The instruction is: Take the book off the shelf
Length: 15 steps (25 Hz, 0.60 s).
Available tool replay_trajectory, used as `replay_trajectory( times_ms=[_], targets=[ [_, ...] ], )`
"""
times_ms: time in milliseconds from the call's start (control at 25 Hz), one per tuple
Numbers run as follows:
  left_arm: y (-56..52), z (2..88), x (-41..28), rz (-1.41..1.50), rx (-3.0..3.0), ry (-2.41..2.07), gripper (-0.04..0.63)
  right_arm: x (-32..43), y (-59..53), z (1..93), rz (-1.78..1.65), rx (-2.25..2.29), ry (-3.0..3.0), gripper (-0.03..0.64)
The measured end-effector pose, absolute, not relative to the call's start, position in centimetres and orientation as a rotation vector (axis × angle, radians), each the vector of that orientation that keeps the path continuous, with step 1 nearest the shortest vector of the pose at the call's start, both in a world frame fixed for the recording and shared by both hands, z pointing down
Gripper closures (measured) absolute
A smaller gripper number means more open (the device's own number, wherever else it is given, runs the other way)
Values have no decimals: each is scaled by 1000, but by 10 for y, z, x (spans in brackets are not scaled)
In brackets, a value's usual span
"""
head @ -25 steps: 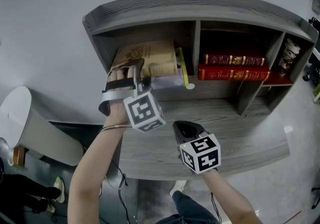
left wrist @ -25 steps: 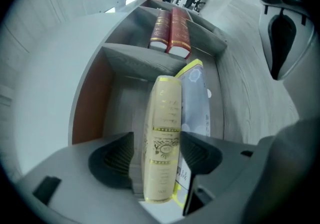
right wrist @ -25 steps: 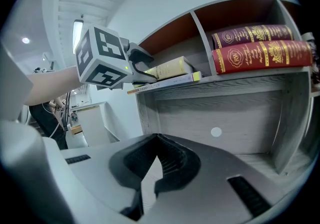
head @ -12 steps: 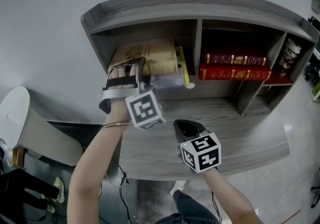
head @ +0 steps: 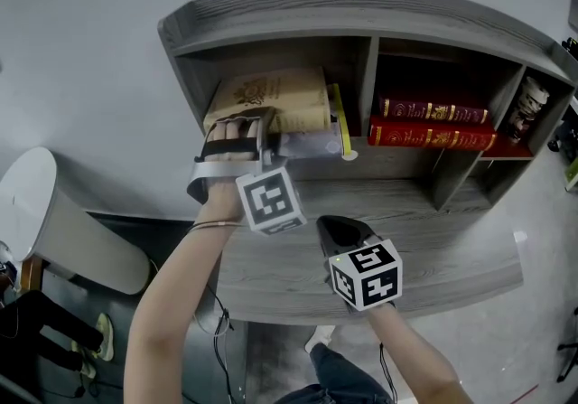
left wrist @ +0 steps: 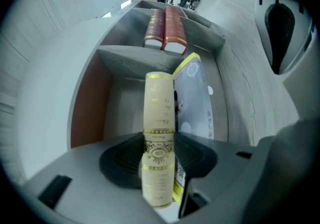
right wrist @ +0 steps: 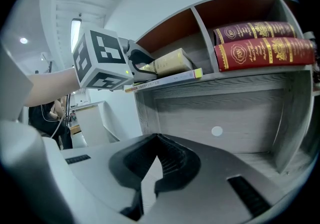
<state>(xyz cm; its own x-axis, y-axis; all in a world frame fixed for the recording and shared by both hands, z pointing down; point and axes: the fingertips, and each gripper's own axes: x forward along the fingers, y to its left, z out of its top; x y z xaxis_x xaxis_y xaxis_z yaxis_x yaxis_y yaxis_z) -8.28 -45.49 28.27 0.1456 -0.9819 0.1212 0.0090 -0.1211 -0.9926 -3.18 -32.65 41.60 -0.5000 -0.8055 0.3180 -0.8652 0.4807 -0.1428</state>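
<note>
Left tool (left wrist: 159, 154), jaws just closing, seemingly grips the cream book (left wrist: 159, 100).

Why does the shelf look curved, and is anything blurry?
Head view: the wide lens bows the shelf into an arc. Left gripper view: the cream book is soft up close, corners black. Right gripper view: a ceiling light glares at upper left.

Cream book (head: 271, 97) with gold ornament — two red books (head: 433, 134), gold-stamped — pale grey wood-grain shelf (head: 361, 9)
</note>
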Motion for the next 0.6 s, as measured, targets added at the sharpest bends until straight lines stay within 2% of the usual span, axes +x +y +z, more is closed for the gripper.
replay_trajectory(
  times_ms=[600],
  targets=[
    [-414,282,-90,-1157,-1451,1080,403,-28,-314,416,428,1430,-2516,609]
  ],
)
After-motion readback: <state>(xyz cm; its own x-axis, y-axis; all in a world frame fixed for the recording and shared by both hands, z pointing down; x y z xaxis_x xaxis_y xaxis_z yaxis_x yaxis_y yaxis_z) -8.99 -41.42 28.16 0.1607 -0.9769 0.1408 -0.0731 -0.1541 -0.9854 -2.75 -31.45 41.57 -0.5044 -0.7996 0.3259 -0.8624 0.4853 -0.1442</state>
